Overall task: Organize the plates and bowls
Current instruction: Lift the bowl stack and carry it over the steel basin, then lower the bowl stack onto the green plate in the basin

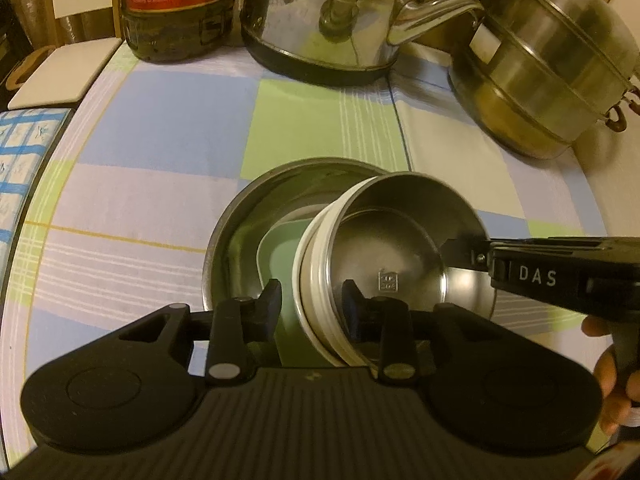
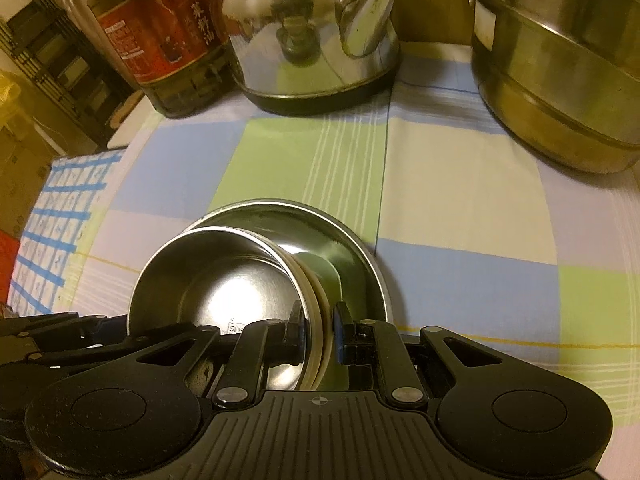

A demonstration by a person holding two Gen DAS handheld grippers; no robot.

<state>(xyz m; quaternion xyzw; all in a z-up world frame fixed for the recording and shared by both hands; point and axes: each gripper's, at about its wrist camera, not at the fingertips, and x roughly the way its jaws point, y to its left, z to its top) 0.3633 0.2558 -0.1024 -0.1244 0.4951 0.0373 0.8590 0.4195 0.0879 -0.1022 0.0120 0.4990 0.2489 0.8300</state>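
Nesting half done: right claw (image 2: 318, 326) pinches the bowl (image 2: 224, 292) rim, tilted over the plate (image 2: 360, 256); left claw (image 1: 312, 300) spread astride it.

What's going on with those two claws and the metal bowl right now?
Right tool clamped on small bowl's rim. Left tool loose astride the opposite rim. Bowl tilted inside big bowl, on green plate. Nothing blocking.

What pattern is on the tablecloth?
The tablecloth shows blue, green and white checks, clearest in the right wrist view.
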